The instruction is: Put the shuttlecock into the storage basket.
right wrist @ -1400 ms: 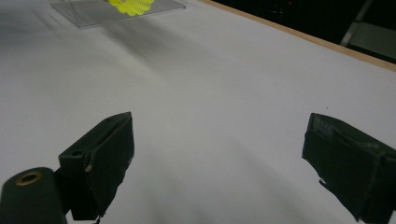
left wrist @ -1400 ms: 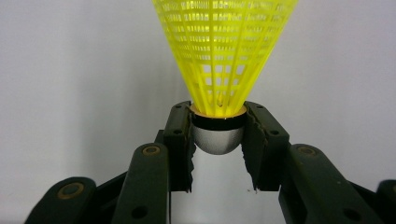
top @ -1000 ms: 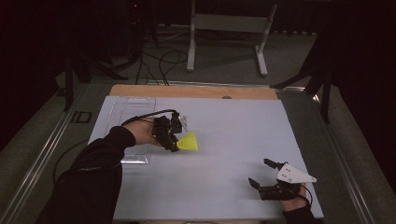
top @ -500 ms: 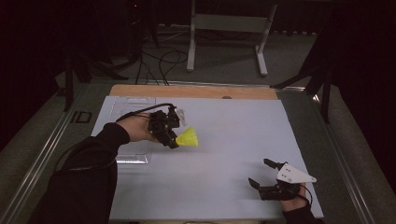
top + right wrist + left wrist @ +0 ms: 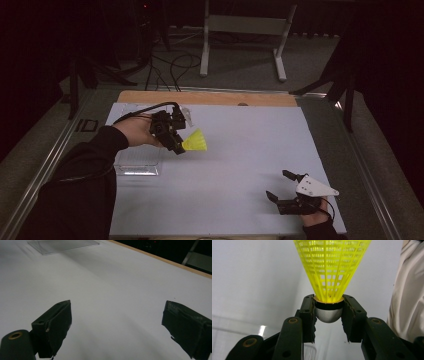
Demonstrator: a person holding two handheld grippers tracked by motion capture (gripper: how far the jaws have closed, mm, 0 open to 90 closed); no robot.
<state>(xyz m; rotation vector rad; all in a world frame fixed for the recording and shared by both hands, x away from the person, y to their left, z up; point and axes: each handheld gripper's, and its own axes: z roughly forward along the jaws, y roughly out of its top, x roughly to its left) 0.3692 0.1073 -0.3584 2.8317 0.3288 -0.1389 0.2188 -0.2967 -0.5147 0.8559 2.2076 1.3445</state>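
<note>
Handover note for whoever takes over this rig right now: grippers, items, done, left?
Left gripper: shut on the yellow shuttlecock at its rounded base, held above the white table.
Right gripper: open, holding nothing, low at the table's near right corner.
Clear tray: beside the left forearm, at the table's left.
Done: shuttlecock gripped and lifted.
Left: probably setting it down; destination not evident.

The left tool (image 5: 176, 142) has carried the yellow shuttlecock (image 5: 195, 142) slightly farther up the table.

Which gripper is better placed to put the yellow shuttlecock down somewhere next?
Left, probably. The left gripper already clamps the shuttlecock by its cork; the right gripper rests open at the near right table edge.
</note>
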